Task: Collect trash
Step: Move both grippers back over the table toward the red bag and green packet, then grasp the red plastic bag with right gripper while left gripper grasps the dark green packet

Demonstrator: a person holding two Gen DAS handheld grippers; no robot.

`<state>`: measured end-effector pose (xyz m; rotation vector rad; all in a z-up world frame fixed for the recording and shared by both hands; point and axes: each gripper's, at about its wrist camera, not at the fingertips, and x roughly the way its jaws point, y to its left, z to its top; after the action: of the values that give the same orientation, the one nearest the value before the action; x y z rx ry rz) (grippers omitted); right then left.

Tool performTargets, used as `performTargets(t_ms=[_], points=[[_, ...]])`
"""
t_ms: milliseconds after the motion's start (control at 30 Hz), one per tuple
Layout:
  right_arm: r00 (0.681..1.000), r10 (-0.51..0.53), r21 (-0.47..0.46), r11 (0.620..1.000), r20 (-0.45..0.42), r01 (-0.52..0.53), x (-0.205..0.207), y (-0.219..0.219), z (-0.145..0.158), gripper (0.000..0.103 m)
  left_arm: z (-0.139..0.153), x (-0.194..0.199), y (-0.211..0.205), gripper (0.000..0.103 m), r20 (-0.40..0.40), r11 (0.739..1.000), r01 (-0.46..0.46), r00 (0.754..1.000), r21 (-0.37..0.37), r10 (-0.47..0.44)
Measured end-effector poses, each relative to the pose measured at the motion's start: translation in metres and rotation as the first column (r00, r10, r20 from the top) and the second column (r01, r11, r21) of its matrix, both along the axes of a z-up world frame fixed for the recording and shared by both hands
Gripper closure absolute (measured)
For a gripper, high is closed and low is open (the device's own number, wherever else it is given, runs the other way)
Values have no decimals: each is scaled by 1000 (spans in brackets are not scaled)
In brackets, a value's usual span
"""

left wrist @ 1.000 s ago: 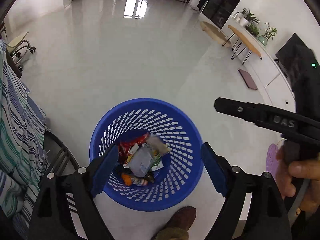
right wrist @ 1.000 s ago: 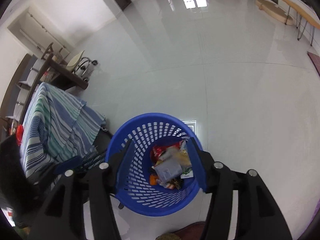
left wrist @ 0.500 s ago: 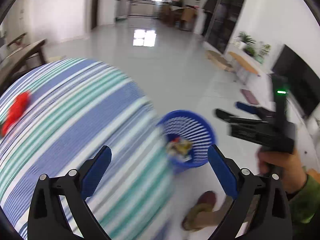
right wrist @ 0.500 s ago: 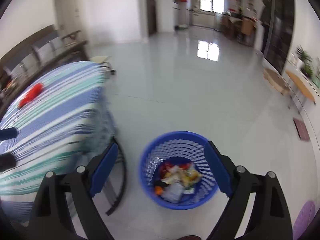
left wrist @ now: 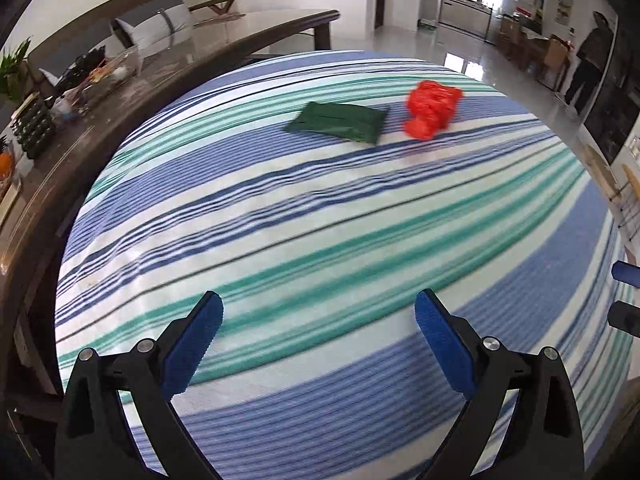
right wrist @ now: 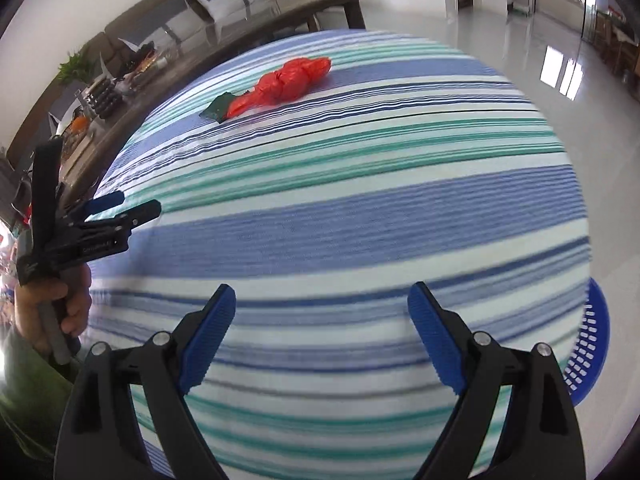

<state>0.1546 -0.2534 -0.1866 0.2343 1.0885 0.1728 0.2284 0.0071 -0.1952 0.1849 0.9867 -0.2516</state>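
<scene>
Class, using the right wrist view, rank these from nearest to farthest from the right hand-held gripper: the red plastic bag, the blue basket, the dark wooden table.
1. The blue basket, low at the right edge, beside the striped tablecloth, closest to the right hand-held gripper.
2. The red plastic bag, far across the cloth, upper left.
3. The dark wooden table, beyond the cloth.
</scene>
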Motion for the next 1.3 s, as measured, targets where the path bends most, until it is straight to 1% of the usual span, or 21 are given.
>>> performTargets(t_ms=[33,100,200,267,333,400,467,533,567,633,700,767,833,900,933,1000,1067,1100,1167,1200,1300], points=[[1000,-8,0,1000,-7,9,7,5,3,17,-3,6,7,7,-5,1000,-15,1000,2,15],[999,-42,-18,999,3,42,32,10,9,17,-7,12,18,5,-13,999,-30,999,-34,30],[997,-78,-2,997,15,79,81,19,13,17,-7,11,15,4,24,999,-34,999,-29,34],[996,-86,24,996,29,85,112,29,13,18,-9,9,16,4,27,999,-37,999,-30,38],[994,-102,17,995,47,101,139,44,13,18,-7,7,15,4,26,999,-38,999,-34,39],[985,-161,11,987,61,161,161,54,11,18,-7,6,16,4,25,999,-38,999,-37,39],[969,-239,0,971,67,240,176,56,5,17,-10,9,18,4,23,999,-38,999,-39,39],[962,-267,-20,963,61,269,187,54,-3,18,-12,11,19,4,23,998,-38,999,-40,39],[967,-250,-36,967,53,252,189,54,-8,26,-12,11,19,4,23,998,-38,999,-40,39],[982,-180,-86,979,54,184,187,53,-11,52,-12,11,19,4,23,999,-38,999,-39,39],[989,-131,-154,978,71,141,179,48,-7,52,-12,11,19,4,23,999,-38,999,-39,39],[994,-86,-191,977,66,97,162,34,-5,53,-12,11,18,4,23,999,-38,999,-40,39],[997,-51,-217,974,63,64,138,18,-3,53,-11,11,18,4,21,999,-35,999,-40,36],[997,-9,-258,966,72,27,111,11,-4,52,-10,12,17,4,-1,999,-32,1000,-28,32],[997,14,-275,961,79,9,96,7,-5,51,-8,15,15,5,-35,999,-38,999,-25,37],[995,49,-277,961,91,-22,71,6,-8,48,1,23,11,5,-72,996,-59,996,-73,54],[993,60,-243,970,102,-34,56,4,-13,28,16,36,1,5,-78,985,-92,994,-145,81],[993,57,-226,974,104,-32,51,3,-17,24,22,45,-6,5,-84,980,-111,992,-166,98],[991,66,-218,975,118,-39,49,5,-23,18,30,69,-22,5,-105,967,-155,985,-205,135],[988,71,-219,975,135,-41,49,5,-25,17,31,83,-29,5,-117,960,-173,982,-221,150],[988,67,-212,977,142,-36,47,3,-24,15,23,128,-50,5,-185,930,-269,956,-251,226]])
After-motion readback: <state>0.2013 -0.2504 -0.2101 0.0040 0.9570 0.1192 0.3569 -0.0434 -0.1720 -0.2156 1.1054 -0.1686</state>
